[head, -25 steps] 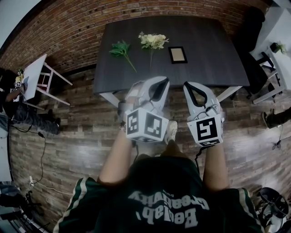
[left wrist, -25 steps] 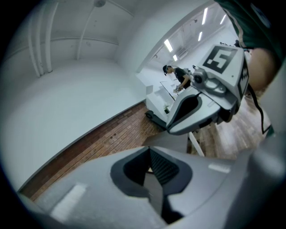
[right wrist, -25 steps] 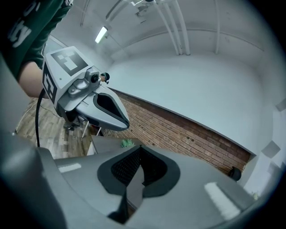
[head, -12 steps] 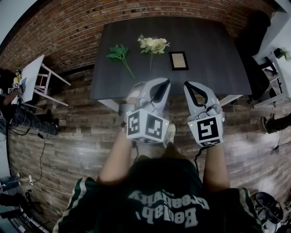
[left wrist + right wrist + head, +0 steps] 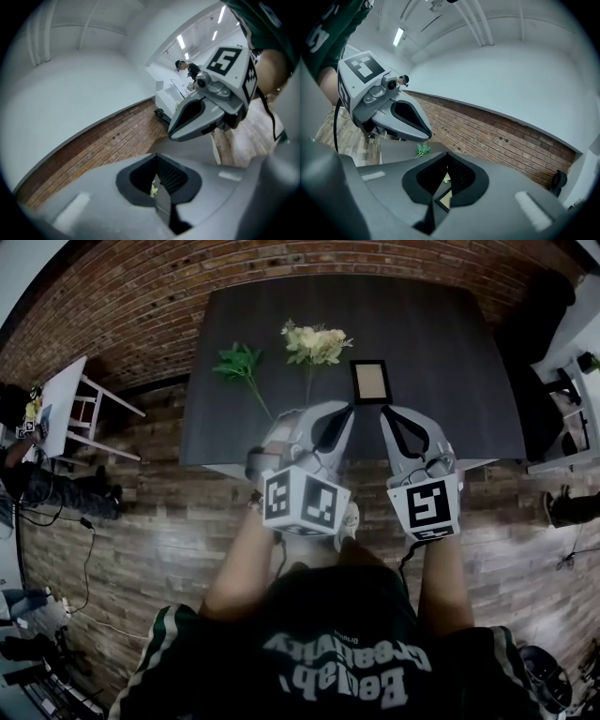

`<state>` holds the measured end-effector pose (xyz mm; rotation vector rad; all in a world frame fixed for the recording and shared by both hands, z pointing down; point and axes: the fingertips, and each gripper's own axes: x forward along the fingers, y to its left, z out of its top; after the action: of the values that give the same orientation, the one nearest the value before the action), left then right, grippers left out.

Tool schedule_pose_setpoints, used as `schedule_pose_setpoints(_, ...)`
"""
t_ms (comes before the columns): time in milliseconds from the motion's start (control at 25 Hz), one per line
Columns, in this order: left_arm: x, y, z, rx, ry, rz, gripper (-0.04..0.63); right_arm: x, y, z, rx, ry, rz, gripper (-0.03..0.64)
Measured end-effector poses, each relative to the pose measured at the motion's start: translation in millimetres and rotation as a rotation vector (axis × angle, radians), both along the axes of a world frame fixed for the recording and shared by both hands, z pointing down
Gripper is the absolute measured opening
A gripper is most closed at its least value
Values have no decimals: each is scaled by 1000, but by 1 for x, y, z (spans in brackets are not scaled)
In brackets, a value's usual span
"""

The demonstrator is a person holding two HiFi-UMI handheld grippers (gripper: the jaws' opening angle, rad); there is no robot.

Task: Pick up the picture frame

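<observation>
Your picture frame [image 5: 370, 381] is black around a tan centre, on the dark grey tabletop [image 5: 441, 352]. Left of it, cream flowers [image 5: 314, 341], then a green sprig [image 5: 239, 364]. Your grey left gripper [image 5: 344, 410] and right gripper [image 5: 386, 414] bear black-and-white markers.

The left gripper [image 5: 339, 414] and the right gripper [image 5: 386, 416] are held side by side, near each other but not touching. Both point forward, away from the torso [image 5: 328, 652], and slightly downward. The jaws of each gripper are closed, pad against pad. The left marker cube [image 5: 302, 500] sits at the rear of the left gripper, and the right marker cube [image 5: 425, 509] at the rear of the right gripper. Behind the cubes, the bare left forearm [image 5: 239, 563] and right forearm [image 5: 441, 582] run back roughly parallel.
</observation>
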<state>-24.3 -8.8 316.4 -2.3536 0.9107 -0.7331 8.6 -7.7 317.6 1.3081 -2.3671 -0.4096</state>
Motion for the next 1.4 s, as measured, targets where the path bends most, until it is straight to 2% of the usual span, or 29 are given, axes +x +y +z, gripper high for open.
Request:
schedule_pose_setpoints(400,21,-87,13,-34,1,-40,3,21,-94,17,-51,-14,-22,6)
schedule_pose_setpoints(720,43,-136,30,-60,-22,-59,3,43,-140,37,-97,-41,-45,6)
schedule_pose_setpoints(1040,57,-160,37,-73,-31,-69,3,57,-161,43,-110,-54,-51,6)
schedule_pose_setpoints(1400,65,-160,43,-95,-41,-82,3,62,-163,47,-123,-60,-69,6)
